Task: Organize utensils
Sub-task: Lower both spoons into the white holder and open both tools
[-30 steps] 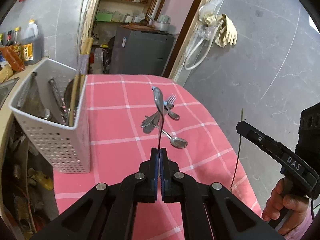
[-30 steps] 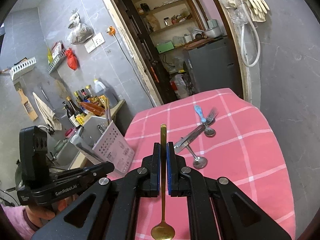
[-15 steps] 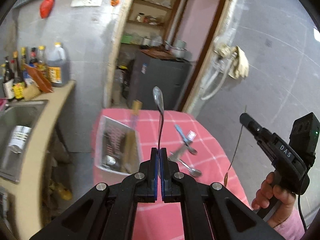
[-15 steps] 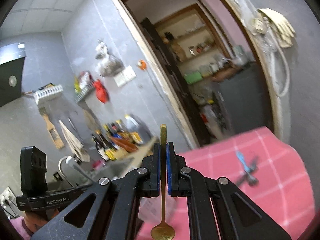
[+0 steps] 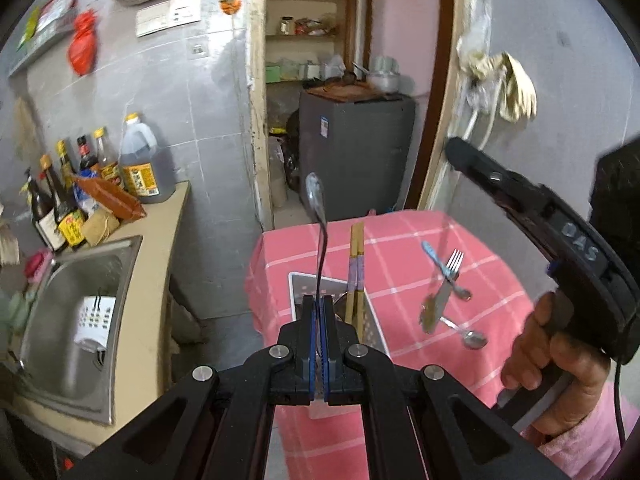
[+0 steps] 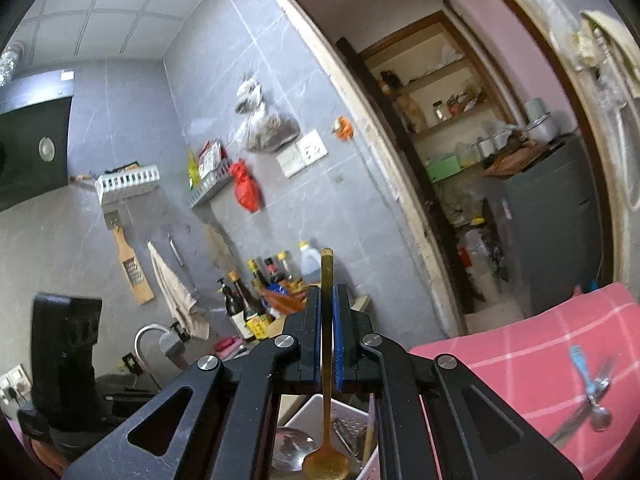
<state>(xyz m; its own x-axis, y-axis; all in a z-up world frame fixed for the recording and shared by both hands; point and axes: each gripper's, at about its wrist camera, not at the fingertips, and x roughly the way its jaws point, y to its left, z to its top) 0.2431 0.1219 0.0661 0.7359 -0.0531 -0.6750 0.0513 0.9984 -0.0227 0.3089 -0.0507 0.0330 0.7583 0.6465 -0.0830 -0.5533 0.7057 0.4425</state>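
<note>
My left gripper (image 5: pixel 318 304) is shut on a silver spoon (image 5: pixel 317 208), whose bowl points up and away. Just below and beyond it stands the white perforated utensil holder (image 5: pixel 298 284) with chopsticks (image 5: pixel 356 256) sticking out. My right gripper (image 6: pixel 327 294) is shut on a gold spoon (image 6: pixel 326 456), handle up, bowl hanging over the white utensil holder (image 6: pixel 312 404). A blue-handled utensil (image 5: pixel 434 256), a fork (image 5: pixel 454 262), a knife and a silver spoon (image 5: pixel 472 338) lie on the pink checked tablecloth (image 5: pixel 400 240).
A steel sink (image 5: pixel 72 312) and a counter with sauce bottles (image 5: pixel 136 164) lie to the left. Behind the table are a doorway and a grey cabinet (image 5: pixel 352 152). A person's hand (image 5: pixel 560 364) holds the right gripper's handle on the right side of the left wrist view.
Both grippers rose and drew back over the utensil holder, each keeping its spoon. The right wrist view tilted up from the tabletop to the wall, and the holder now sits under both grippers.
</note>
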